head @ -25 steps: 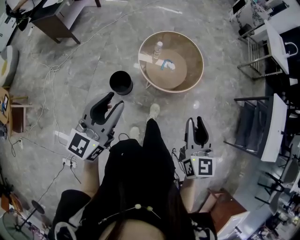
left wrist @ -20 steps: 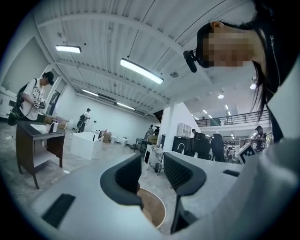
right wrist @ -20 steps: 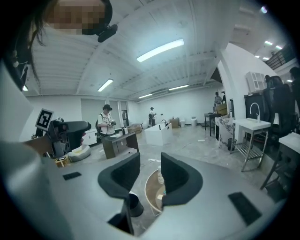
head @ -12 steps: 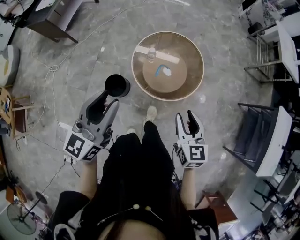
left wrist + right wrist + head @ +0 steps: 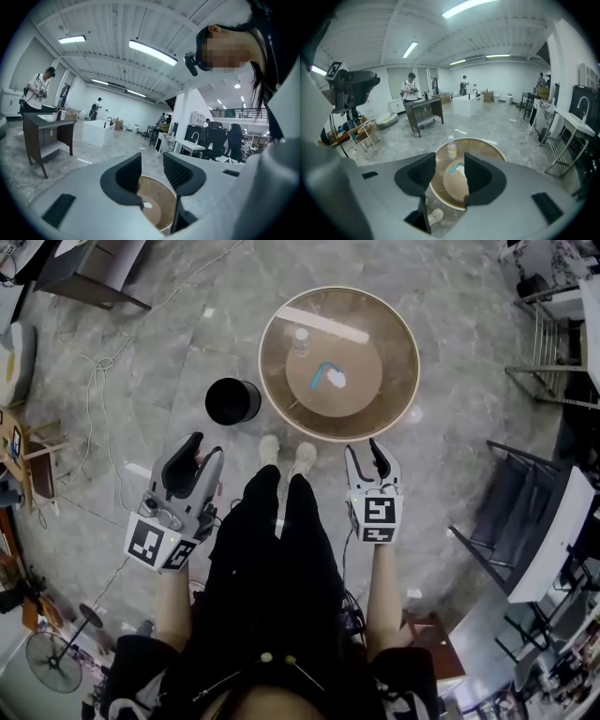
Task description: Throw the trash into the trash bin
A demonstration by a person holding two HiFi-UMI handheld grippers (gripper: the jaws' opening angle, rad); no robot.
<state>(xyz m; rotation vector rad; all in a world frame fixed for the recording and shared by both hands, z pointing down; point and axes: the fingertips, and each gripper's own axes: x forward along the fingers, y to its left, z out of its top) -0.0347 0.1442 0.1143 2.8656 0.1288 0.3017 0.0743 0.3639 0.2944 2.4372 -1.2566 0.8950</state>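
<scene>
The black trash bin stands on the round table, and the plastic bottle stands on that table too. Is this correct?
No. The head view shows the black trash bin on the floor beside the round table, not on it. The plastic bottle does stand on that table.

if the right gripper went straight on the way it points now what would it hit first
Probably the round wooden table: it fills the gap between the right gripper's opening, empty jaws, with the white crumpled scrap near the middle of that line. Depth is unclear, so rim or top is uncertain.
</scene>
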